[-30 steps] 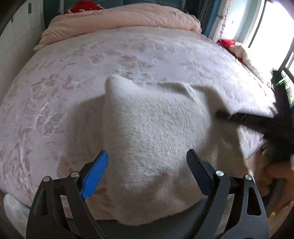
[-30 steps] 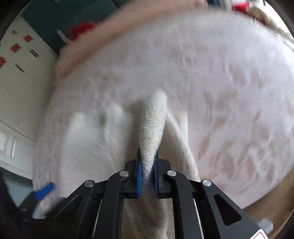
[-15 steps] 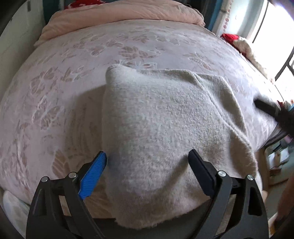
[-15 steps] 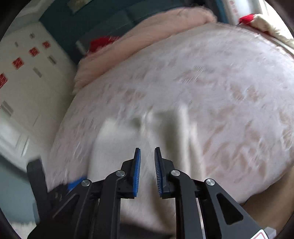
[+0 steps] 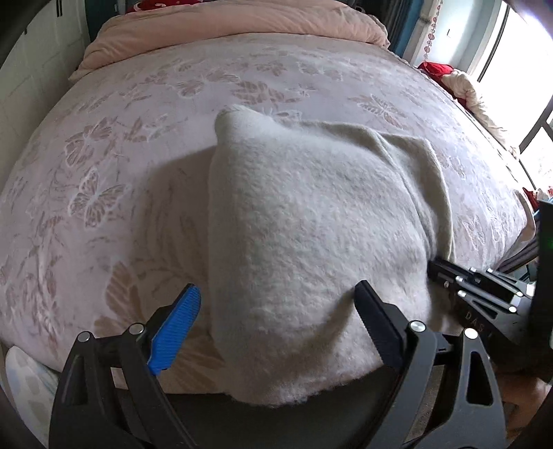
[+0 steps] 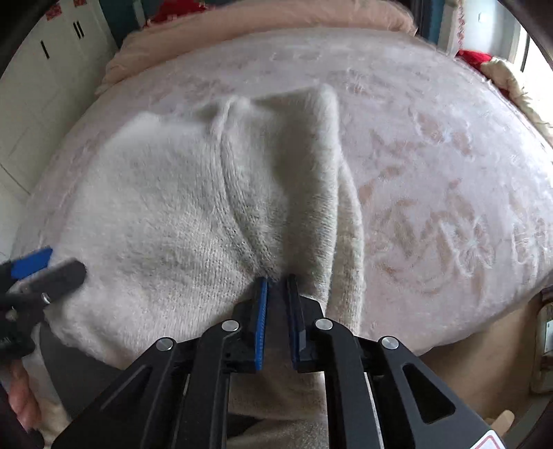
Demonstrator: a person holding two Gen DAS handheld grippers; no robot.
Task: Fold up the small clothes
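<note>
A cream fuzzy knit garment (image 5: 311, 241) lies partly folded on the pink bed, its near edge hanging over the bed's front. It also shows in the right wrist view (image 6: 193, 214). My left gripper (image 5: 276, 321) is wide open, its fingers straddling the garment's near part just above it. My right gripper (image 6: 276, 286) has its jaws nearly closed, with a narrow gap, tips against a knit ridge at the garment's right side; no cloth shows between the pads. It appears in the left wrist view (image 5: 435, 267) at the garment's right edge.
The pink butterfly-patterned bedspread (image 5: 138, 155) covers the bed. A rolled pink duvet (image 5: 235, 31) lies at the far end. Red and cream items (image 5: 459, 79) sit at the far right by the window. White cupboards (image 6: 41, 79) stand to the left.
My right gripper let go of the lifted fold, swung away, then came back to the garment's right edge. The fold now lies flat. My left gripper stayed open and barely moved.
</note>
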